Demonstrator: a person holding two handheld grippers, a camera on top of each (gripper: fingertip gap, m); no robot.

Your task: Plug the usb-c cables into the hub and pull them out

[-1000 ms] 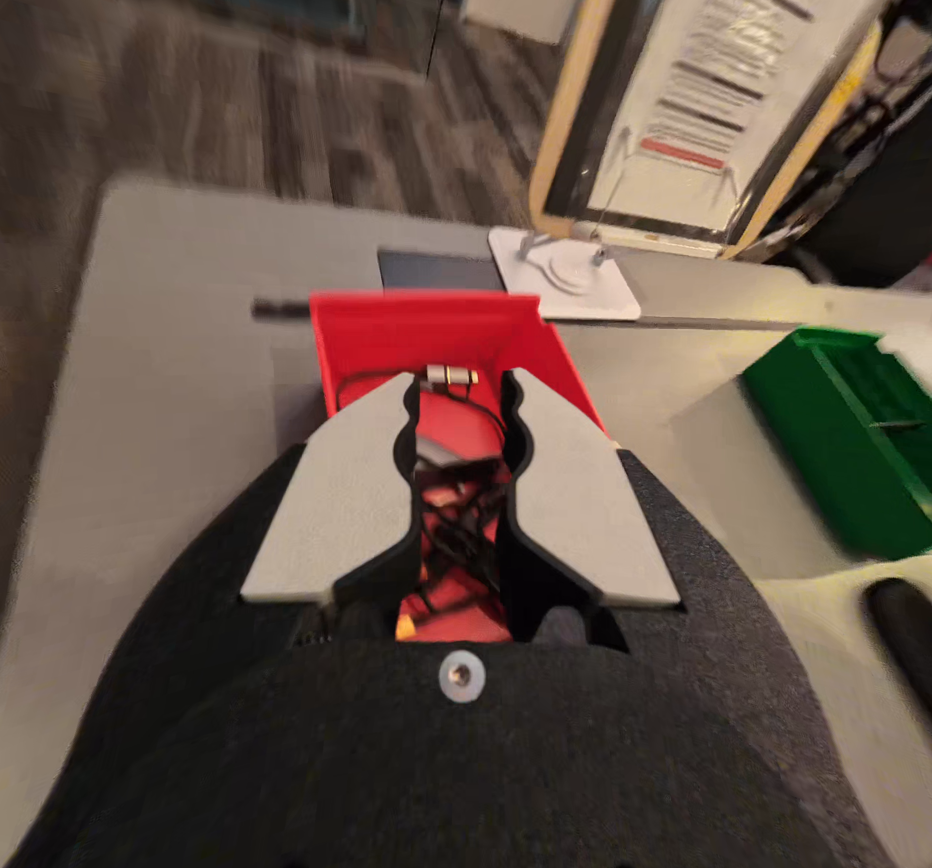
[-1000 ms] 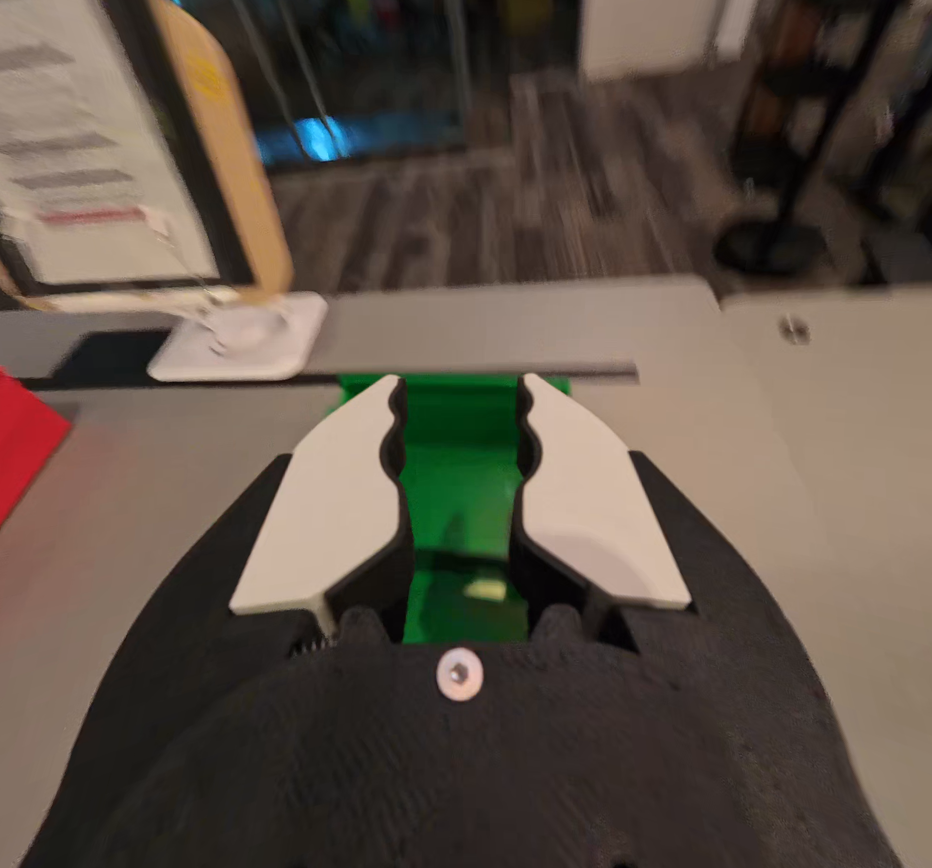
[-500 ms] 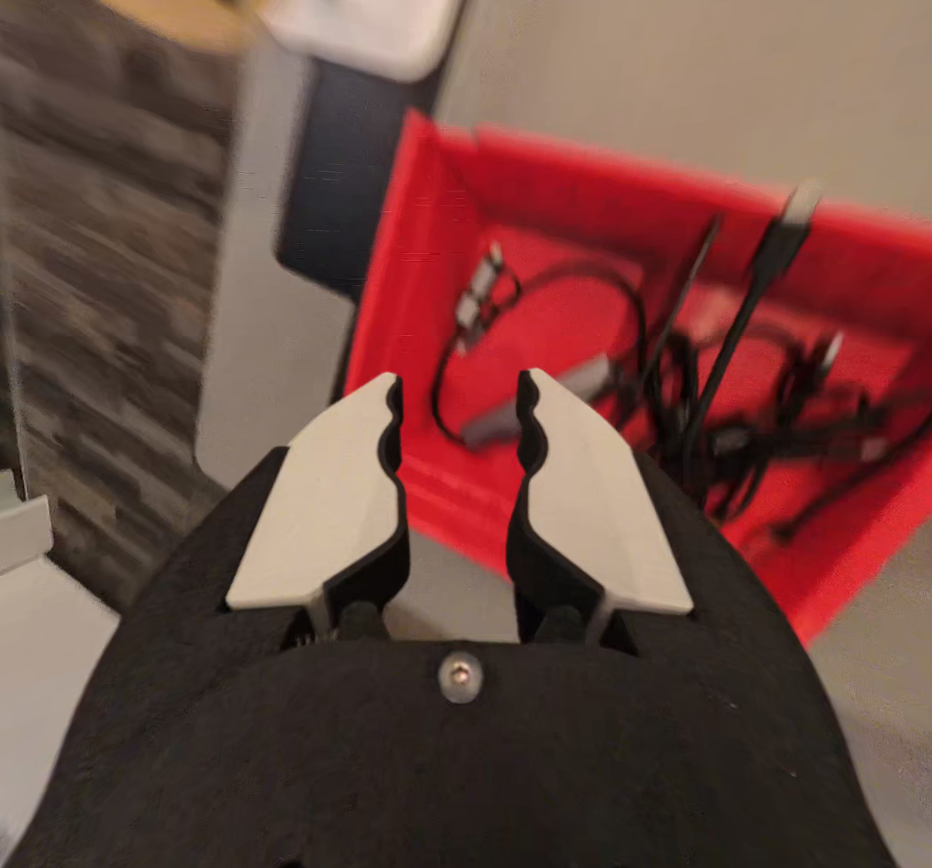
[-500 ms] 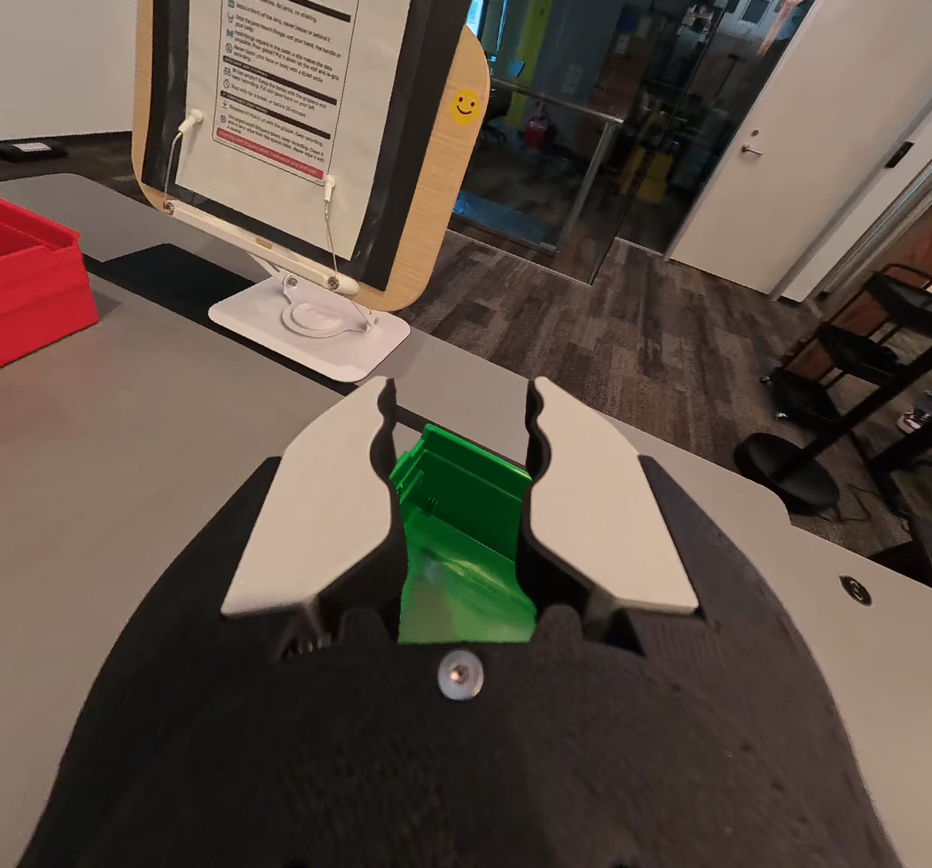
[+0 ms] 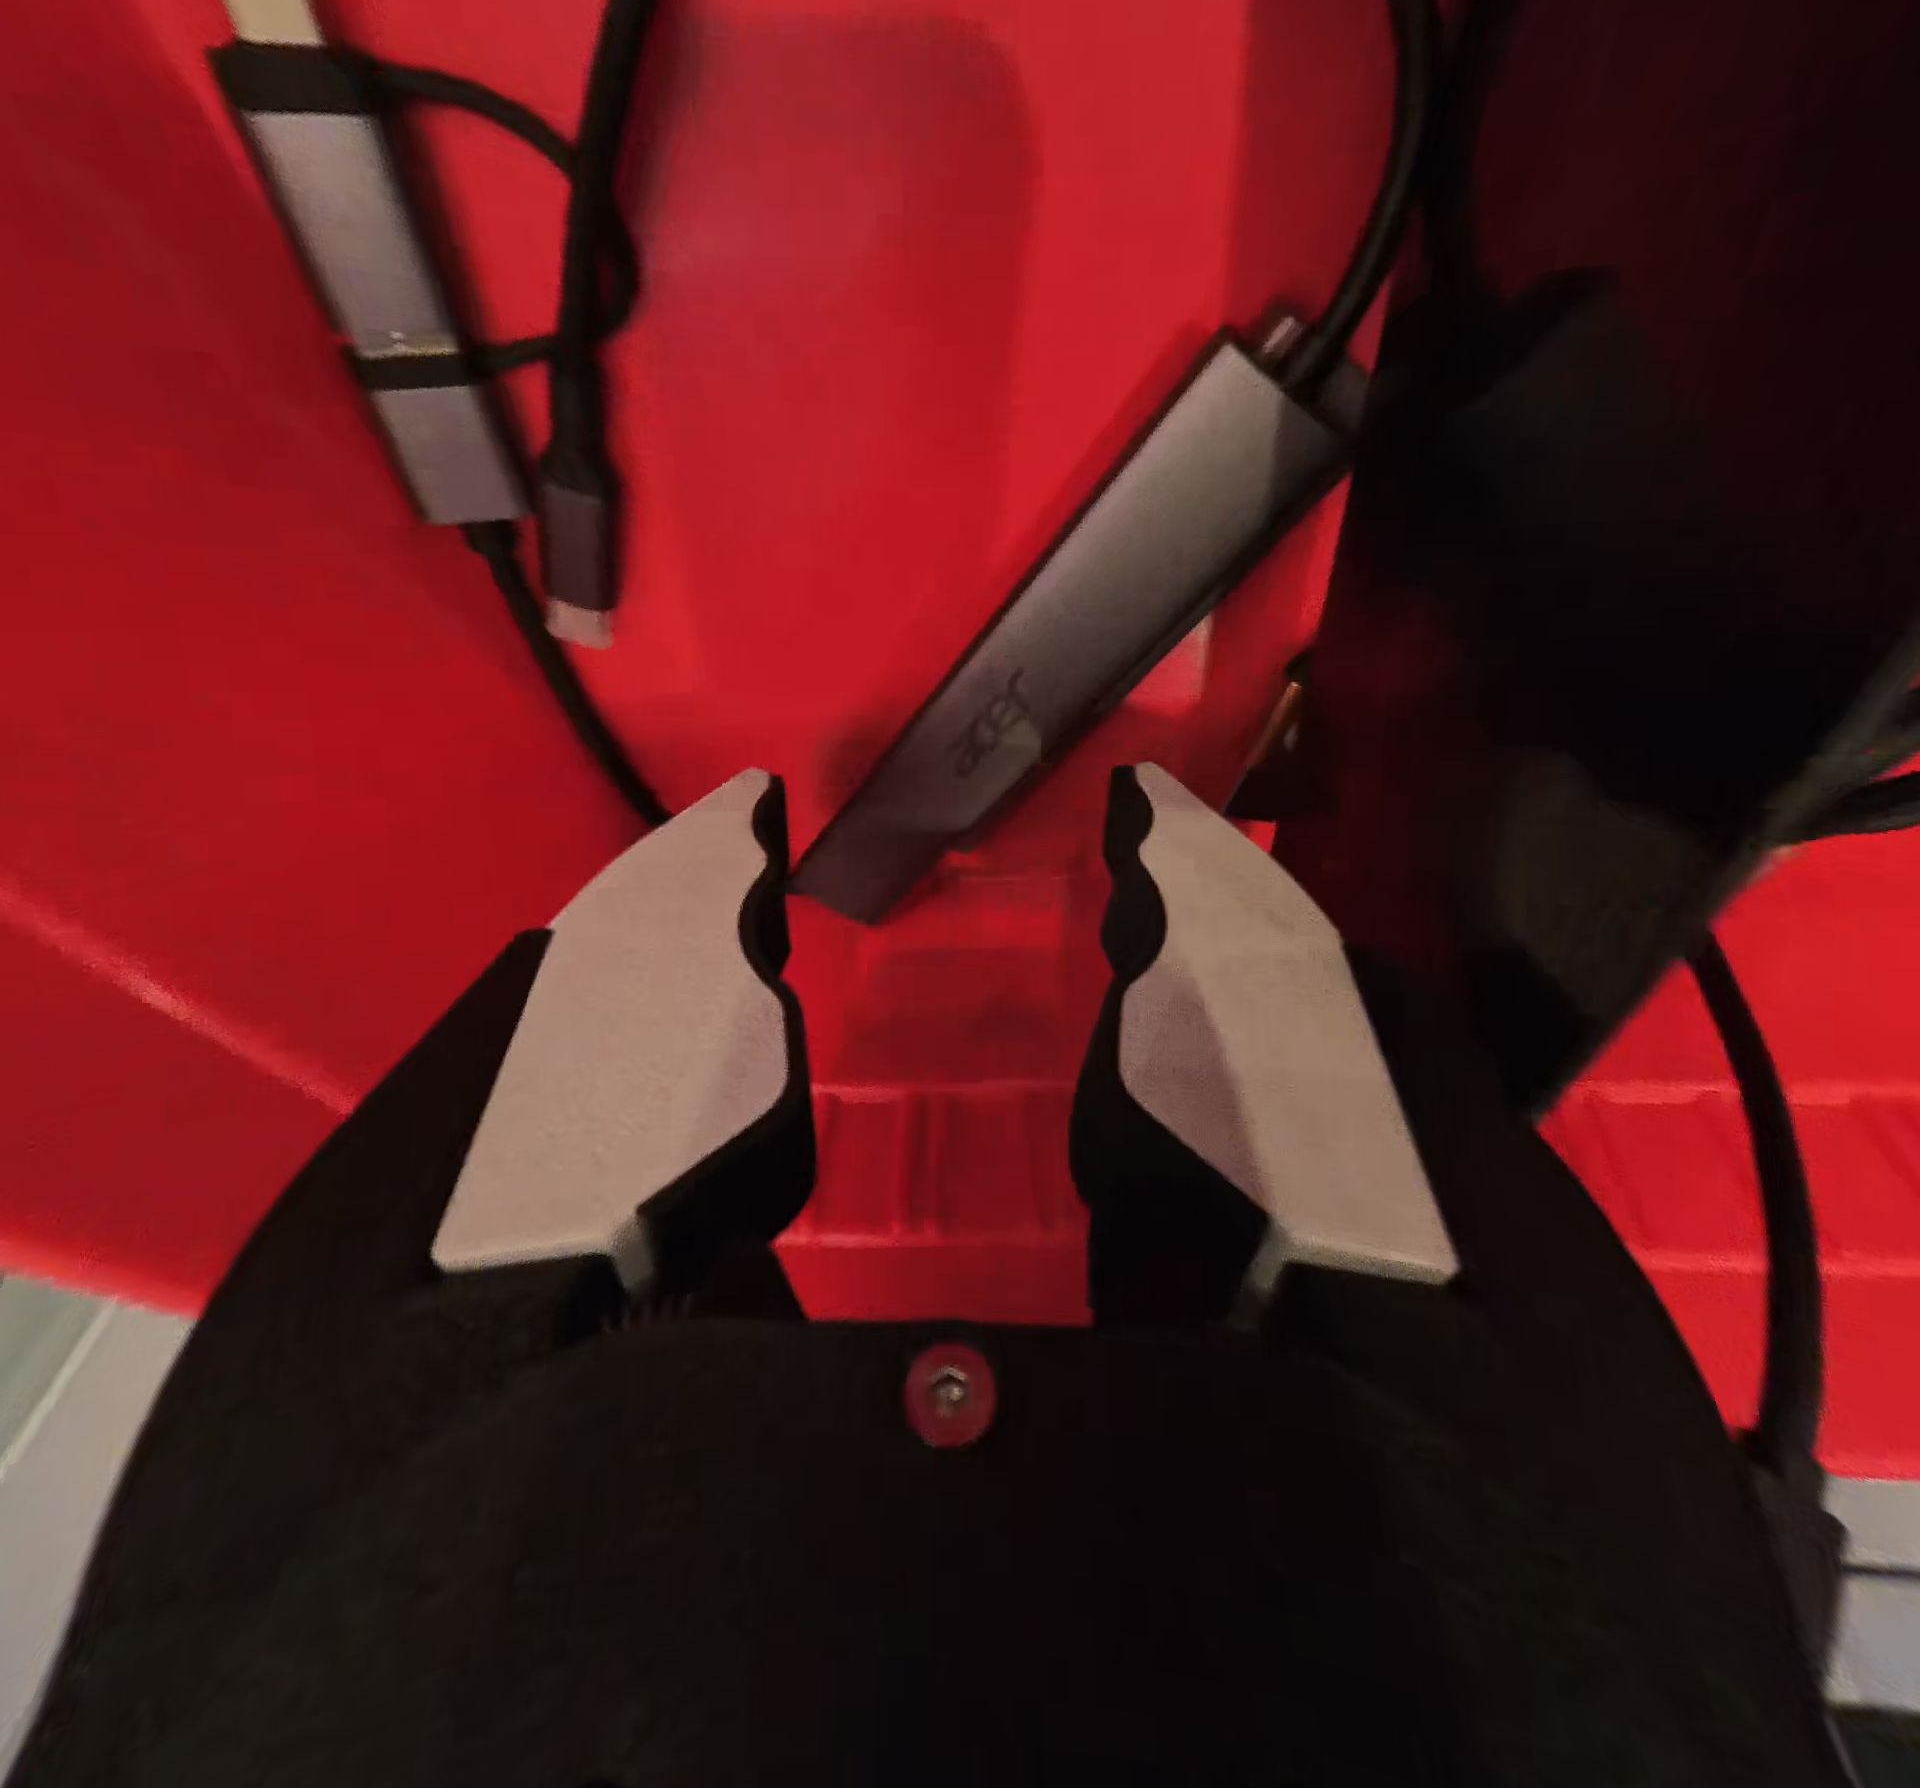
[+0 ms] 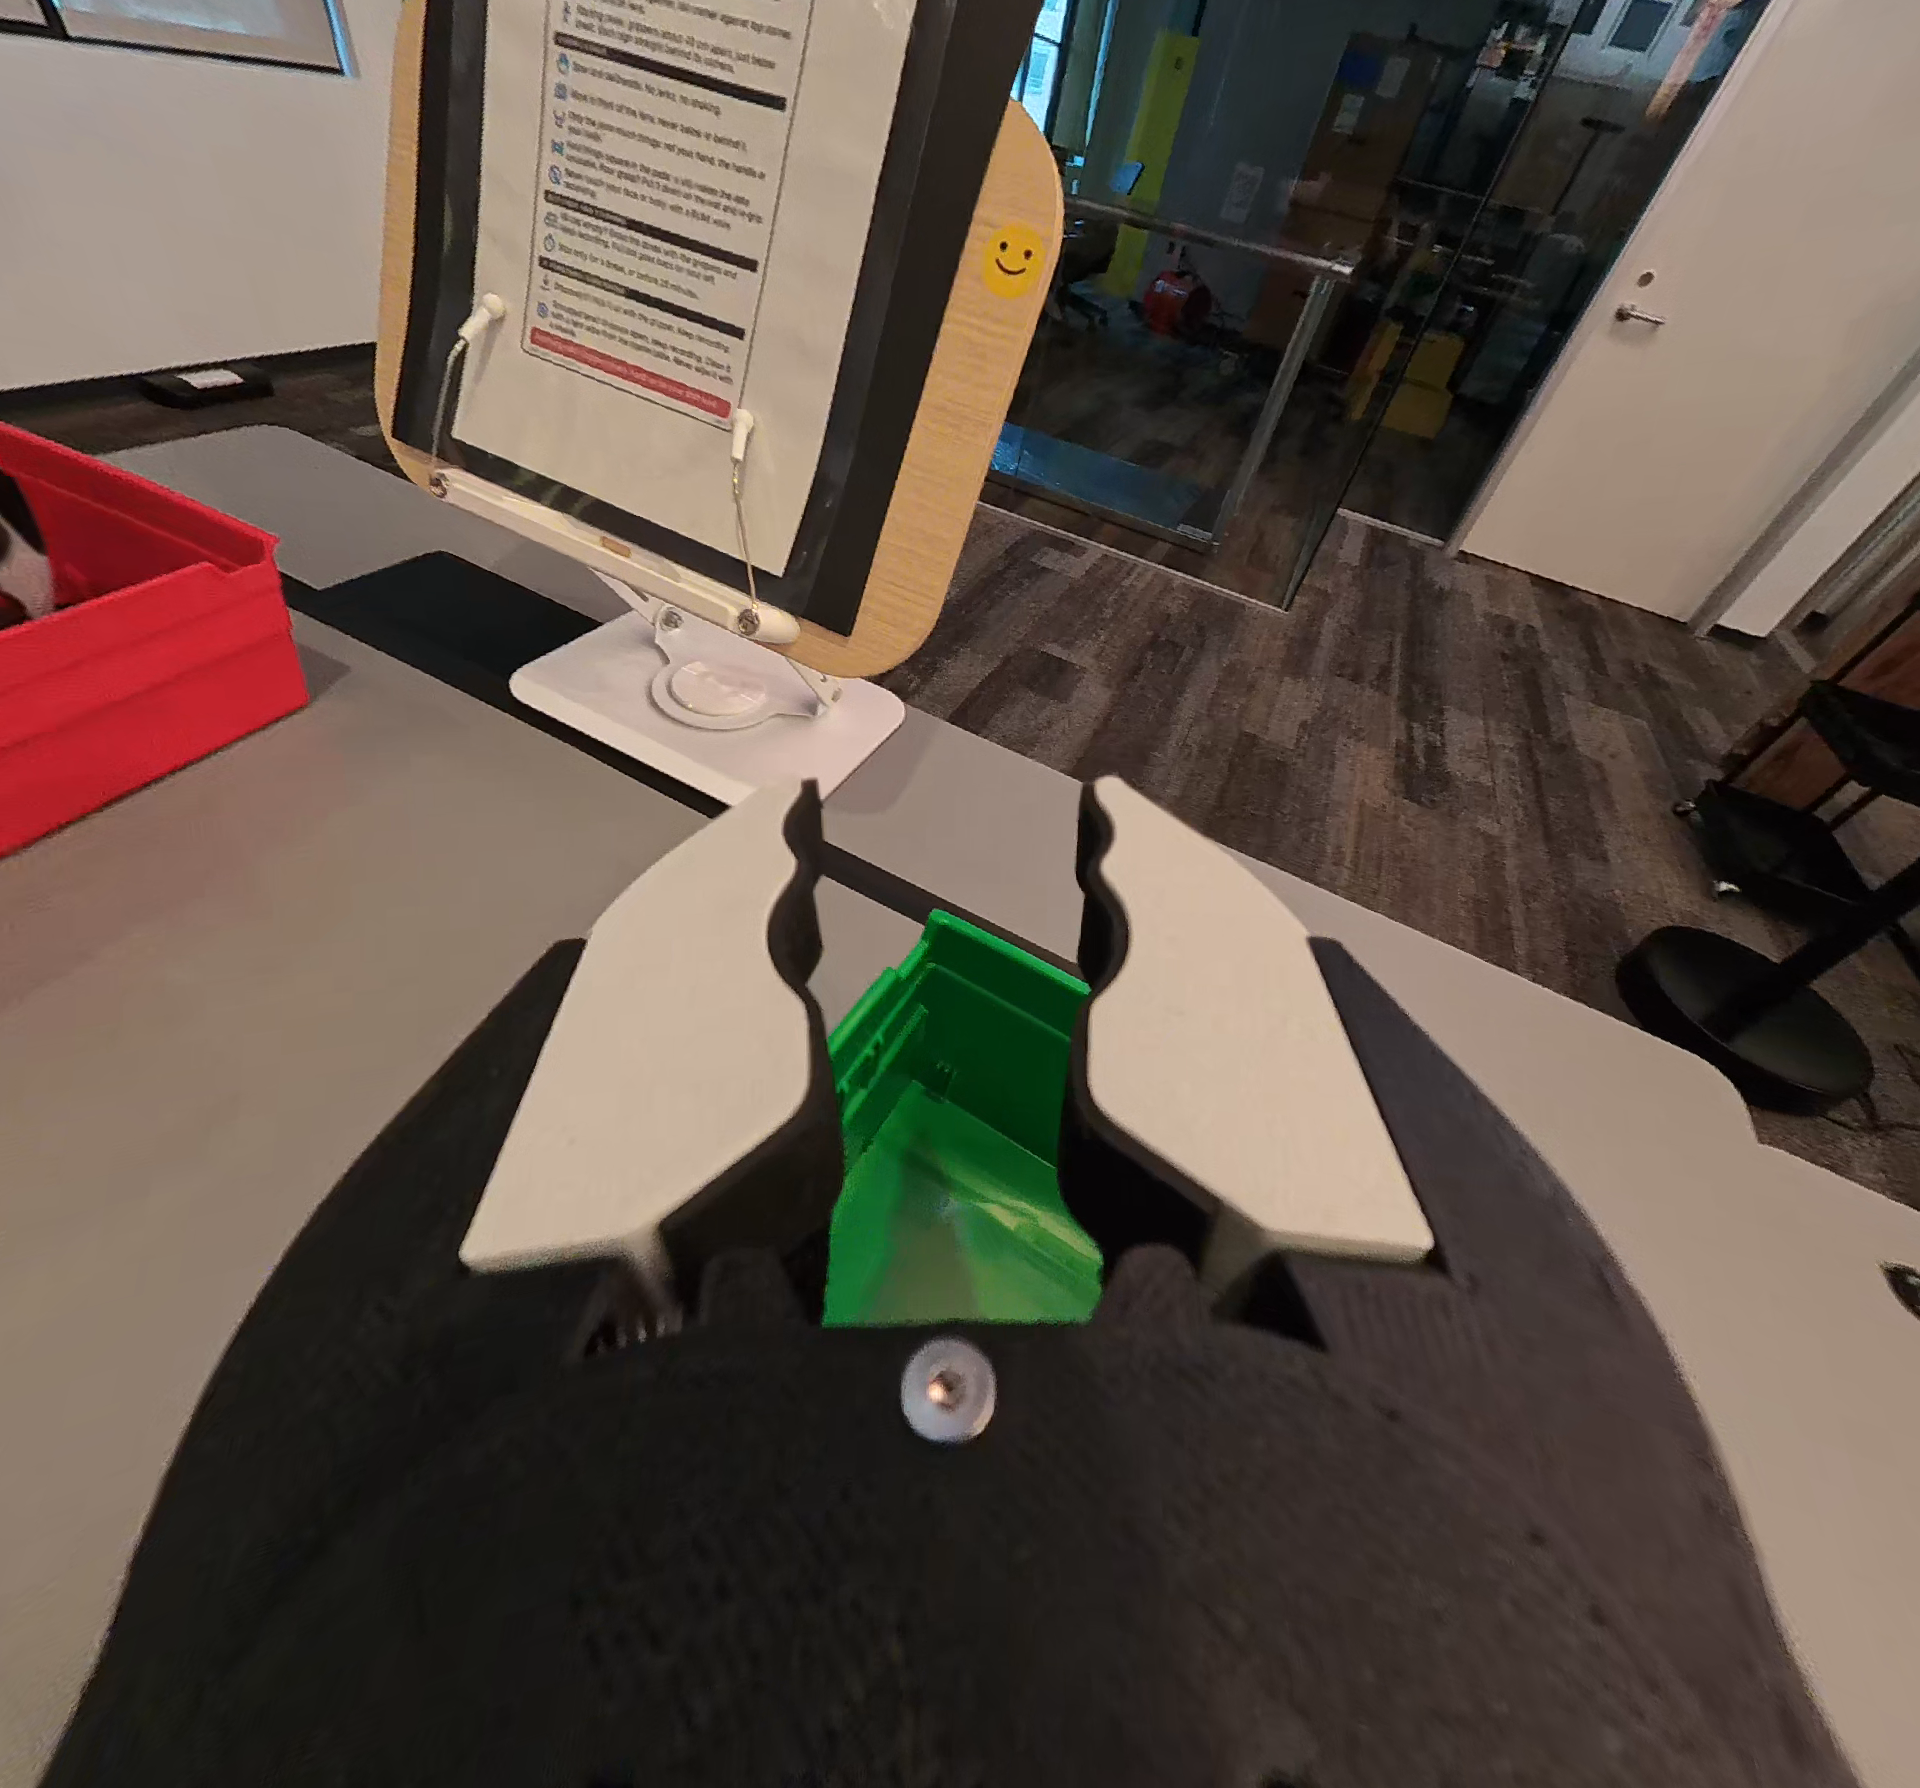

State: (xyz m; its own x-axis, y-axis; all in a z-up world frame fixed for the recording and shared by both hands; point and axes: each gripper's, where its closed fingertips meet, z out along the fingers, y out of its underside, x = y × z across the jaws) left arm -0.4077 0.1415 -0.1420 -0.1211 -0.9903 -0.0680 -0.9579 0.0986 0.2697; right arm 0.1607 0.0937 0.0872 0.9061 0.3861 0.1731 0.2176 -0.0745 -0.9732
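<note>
Pointing down into red bin (image 5: 312, 803), left hand-held gripper (image 5: 940, 839) gapes beside hub (image 5: 1091, 626).

- The left tool (image 5: 943, 808) has two pale grey fingers (image 5: 644, 1032) with flat, angled outer faces.
- Their inner edges are black and wavy.
- Its body is a broad, rounded black shell with a rough, grainy surface.
- A single round screw with a washer sits centred just behind the finger roots.
- The right tool (image 6: 945, 819) looks the same: pale grey fingers (image 6: 1236, 1042), scalloped black inner edges, textured black shell, one silver screw on the midline.
</note>
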